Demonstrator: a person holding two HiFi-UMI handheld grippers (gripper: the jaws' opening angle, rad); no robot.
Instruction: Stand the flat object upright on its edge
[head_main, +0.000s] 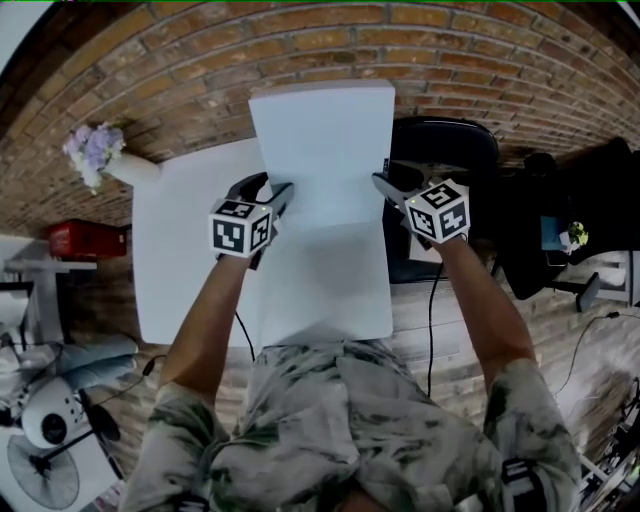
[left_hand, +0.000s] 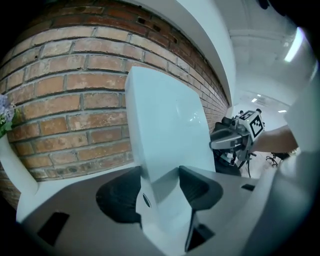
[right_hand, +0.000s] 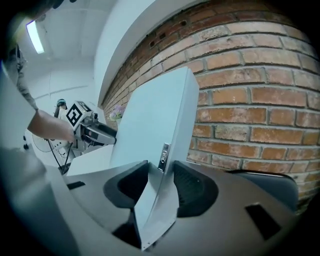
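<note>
A white worktop (head_main: 190, 260) lies below the person, its far edge against a brick wall (head_main: 180, 60). The left tongs (head_main: 272, 198) pinch the left edge of a white flat panel (head_main: 320, 150), and the right tongs (head_main: 385, 185) pinch its right edge. The panel rises over the worktop, long axis upward and broad face toward the wall. Purple flowers (head_main: 90, 148) sit at the far left corner, and a black chair (head_main: 445, 140) stands to the right.
</note>
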